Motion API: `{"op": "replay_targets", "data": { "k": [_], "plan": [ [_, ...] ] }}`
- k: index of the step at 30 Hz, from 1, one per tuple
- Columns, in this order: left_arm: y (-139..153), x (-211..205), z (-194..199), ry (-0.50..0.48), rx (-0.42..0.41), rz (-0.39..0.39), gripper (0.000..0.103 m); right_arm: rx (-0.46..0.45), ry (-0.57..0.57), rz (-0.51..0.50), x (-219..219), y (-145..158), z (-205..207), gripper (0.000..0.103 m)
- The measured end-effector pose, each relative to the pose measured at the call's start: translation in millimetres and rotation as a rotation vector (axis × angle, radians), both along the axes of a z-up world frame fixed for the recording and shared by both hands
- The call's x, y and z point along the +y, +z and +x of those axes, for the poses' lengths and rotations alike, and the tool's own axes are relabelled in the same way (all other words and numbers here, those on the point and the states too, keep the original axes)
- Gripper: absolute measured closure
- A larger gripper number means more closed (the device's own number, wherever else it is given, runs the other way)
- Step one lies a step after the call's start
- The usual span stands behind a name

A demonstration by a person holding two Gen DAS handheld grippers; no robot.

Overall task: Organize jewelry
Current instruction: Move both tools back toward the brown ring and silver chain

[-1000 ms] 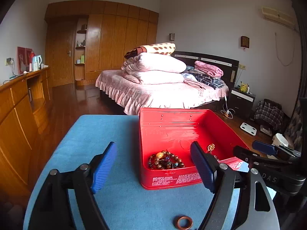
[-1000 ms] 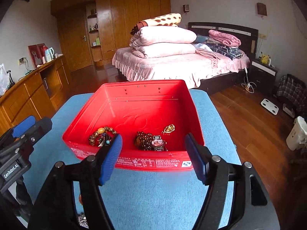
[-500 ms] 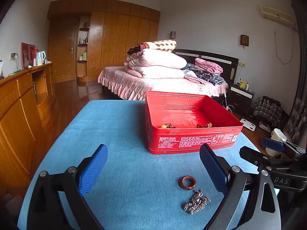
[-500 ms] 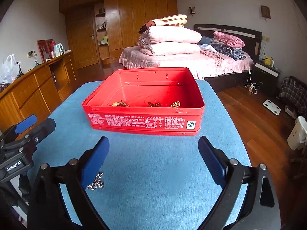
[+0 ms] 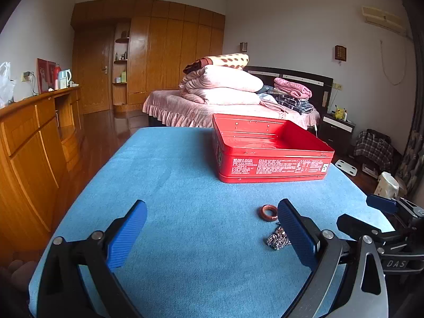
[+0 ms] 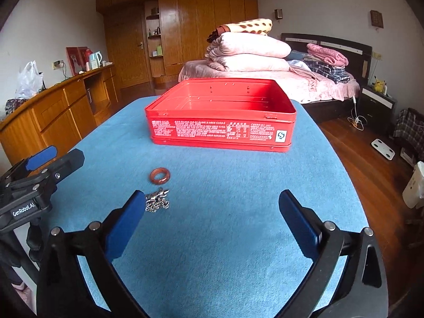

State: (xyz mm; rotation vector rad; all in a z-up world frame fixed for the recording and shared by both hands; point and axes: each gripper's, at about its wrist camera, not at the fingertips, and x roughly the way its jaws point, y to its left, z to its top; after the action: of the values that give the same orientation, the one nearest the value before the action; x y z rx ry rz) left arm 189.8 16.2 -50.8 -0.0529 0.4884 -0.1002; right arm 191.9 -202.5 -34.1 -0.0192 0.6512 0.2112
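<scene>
An open red tin (image 5: 275, 165) (image 6: 220, 132) stands at the far side of the blue-covered table (image 5: 180, 180); its inside is hidden behind its front wall. On the cloth nearer me lie a reddish-brown ring (image 5: 268, 212) (image 6: 159, 175) and a small heap of silver chain (image 5: 277, 239) (image 6: 156, 202). My left gripper (image 5: 212, 206) is open and empty, its right finger just beside the ring and chain. My right gripper (image 6: 211, 196) has its jaws opening with nothing between them, and the chain lies at its left fingertip.
A wooden sideboard (image 5: 31, 145) runs along the left of the table. Beyond the tin is a bed (image 5: 225, 106) piled with quilts. Wooden floor (image 6: 371, 172) drops away to the right of the table edge.
Both grippers have pulled back from above the tin and sunk toward the cloth, jaws spreading wider. The ring and chain have come into view; the tin's contents have dropped behind its wall.
</scene>
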Motion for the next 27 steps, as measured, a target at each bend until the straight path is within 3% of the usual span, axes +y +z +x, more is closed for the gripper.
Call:
{"op": "replay_targets", "data": {
  "k": [15,23,25,27],
  "plan": [
    [-12,55,-11,0.130,0.040,0.006,0.006,0.090,0.094,0.019,58,-20,-1,0.006],
    [-12,70,-16,0.142,0.047,-0.011,0.006,0.133,0.046,0.015,69,-26,11,0.006],
    [-13,69,-16,0.139,0.054,0.000,0.006,0.149,0.038,0.020,68,-27,14,0.009],
    [-14,67,-15,0.137,0.061,0.016,0.006,0.174,0.034,0.027,68,-30,18,0.025]
  ]
}}
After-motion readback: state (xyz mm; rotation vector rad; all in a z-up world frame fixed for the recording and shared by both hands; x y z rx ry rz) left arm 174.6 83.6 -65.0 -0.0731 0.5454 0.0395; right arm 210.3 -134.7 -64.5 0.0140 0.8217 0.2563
